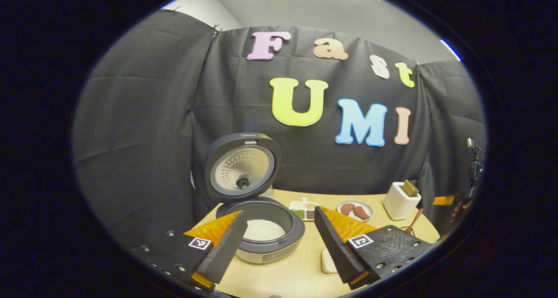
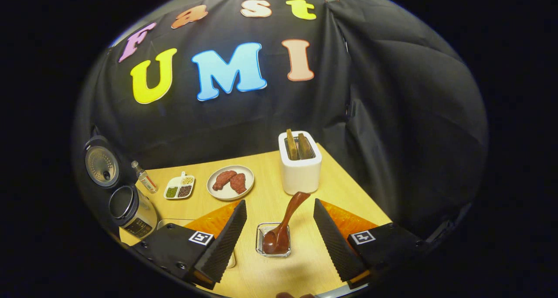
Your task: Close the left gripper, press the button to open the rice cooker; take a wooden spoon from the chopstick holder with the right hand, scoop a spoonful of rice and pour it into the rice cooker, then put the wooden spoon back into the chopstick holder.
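The rice cooker (image 1: 266, 245) stands open with its lid (image 1: 242, 167) upright and white rice in the pot. My left gripper (image 1: 280, 211) is open just in front of it, with nothing between its fingers. A dark wooden spoon (image 2: 283, 224) rests with its bowl in a small clear glass dish (image 2: 261, 250), its handle leaning up toward the white chopstick holder (image 2: 300, 162). The holder has wooden utensils in it. My right gripper (image 2: 279, 203) is open, and the spoon lies between its fingers untouched. The rice cooker (image 2: 130, 208) is at the far left in the right gripper view.
On the wooden table (image 2: 331, 176) sit a plate of meat pieces (image 2: 230, 182), a divided dish of beans (image 2: 179, 186) and a small bottle (image 2: 144, 176). A small white block (image 1: 328, 261) lies near my left gripper. Black cloth walls close the back and sides.
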The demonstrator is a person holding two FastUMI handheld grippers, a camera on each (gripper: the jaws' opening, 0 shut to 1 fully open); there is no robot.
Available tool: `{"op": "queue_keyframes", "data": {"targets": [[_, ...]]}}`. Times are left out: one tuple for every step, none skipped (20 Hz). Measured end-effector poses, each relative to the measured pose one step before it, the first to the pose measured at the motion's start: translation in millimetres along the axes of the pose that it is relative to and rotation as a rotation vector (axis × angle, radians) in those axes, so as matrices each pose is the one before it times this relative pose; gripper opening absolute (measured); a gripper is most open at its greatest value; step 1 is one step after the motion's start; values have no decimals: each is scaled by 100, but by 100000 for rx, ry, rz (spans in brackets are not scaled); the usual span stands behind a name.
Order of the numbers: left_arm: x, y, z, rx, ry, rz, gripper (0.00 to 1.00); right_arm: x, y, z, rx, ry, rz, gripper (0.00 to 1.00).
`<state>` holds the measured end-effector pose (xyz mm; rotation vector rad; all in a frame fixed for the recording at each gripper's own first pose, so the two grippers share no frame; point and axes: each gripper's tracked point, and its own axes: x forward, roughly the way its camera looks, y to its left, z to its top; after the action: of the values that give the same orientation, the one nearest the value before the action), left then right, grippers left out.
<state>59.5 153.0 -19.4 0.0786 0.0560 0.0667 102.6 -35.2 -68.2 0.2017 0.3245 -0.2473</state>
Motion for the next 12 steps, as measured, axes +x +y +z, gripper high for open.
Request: {"op": "queue_keyframes", "data": {"targets": [[-224, -299, -229, 118, 1466, 2048, 99, 1315, -424, -627, 1736, 3380, 955, 98], [-175, -379, -718, -57, 2580, 1821, 99, 1360, -472, -805, 1616, 3552, 816, 98], [-328, -414, -344, 191, 1942, 1482, 99, 1309, -504, -607, 1620, 3140, 710, 94], [-246, -481, -28, 839, 823, 1493, 98, 1394, -403, -725, 1313, 2949, 759, 98], [-391, -458, 55, 1570, 297, 1808, 99, 1256, -408, -537, 1211, 3186, 1144, 98], [-354, -611, -79, 1862, 338, 1772, 98, 1128, -363, -779, 1178, 3224, 1959, 98], [-369, -500, -19, 1372, 873, 1511, 99, 1119, -184, -567, 997, 3026, 2529, 99], [-436, -657, -201, -12, 1501, 959, 99, 1041, -350, -399, 1898, 1995, 1920, 98], [-461, -759, -24, -1276, 1000, 43, 99, 1022, -3, 382, 1836, -35, 2267, 94], [-457, -611, 34, -1636, 511, 500, 99, 1010, -120, -44, 1278, 699, 1077, 98], [-295, -440, -78, -1152, 382, 878, 99, 899, -216, -105, 909, 1392, 611, 98], [-274, -279, -327, -375, 772, 1201, 97, 794, 19, 161, 718, 615, 890, 98]]}}
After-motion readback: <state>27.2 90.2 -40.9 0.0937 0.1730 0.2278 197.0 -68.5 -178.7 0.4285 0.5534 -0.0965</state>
